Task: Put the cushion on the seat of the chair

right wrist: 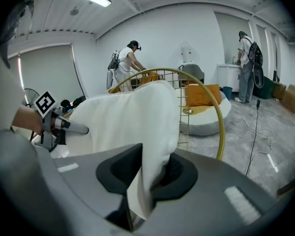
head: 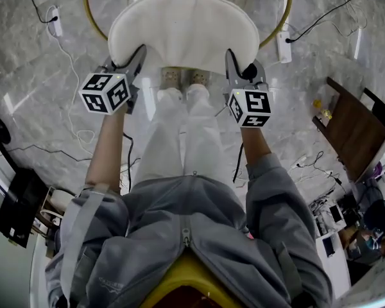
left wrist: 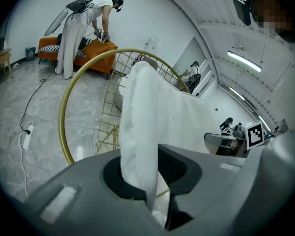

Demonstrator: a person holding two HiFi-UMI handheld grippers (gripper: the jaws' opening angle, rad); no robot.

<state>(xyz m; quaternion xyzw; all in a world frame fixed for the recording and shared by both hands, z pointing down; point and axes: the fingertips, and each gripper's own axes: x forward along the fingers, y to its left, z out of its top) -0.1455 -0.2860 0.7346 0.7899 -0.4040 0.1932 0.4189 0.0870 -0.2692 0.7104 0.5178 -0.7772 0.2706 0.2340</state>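
A white fluffy cushion hangs stretched between both grippers, over the round gold wire chair ahead of me. My left gripper is shut on the cushion's left edge, and my right gripper is shut on its right edge. In the left gripper view the cushion runs up from between the jaws, with the chair's gold hoop behind it. In the right gripper view the cushion fills the jaws, the gold hoop beyond it. The chair's seat is hidden under the cushion.
Marble floor with cables and a power strip at the left, another strip at the right. A wooden table stands right. Other people work by an orange sofa and a round bed.
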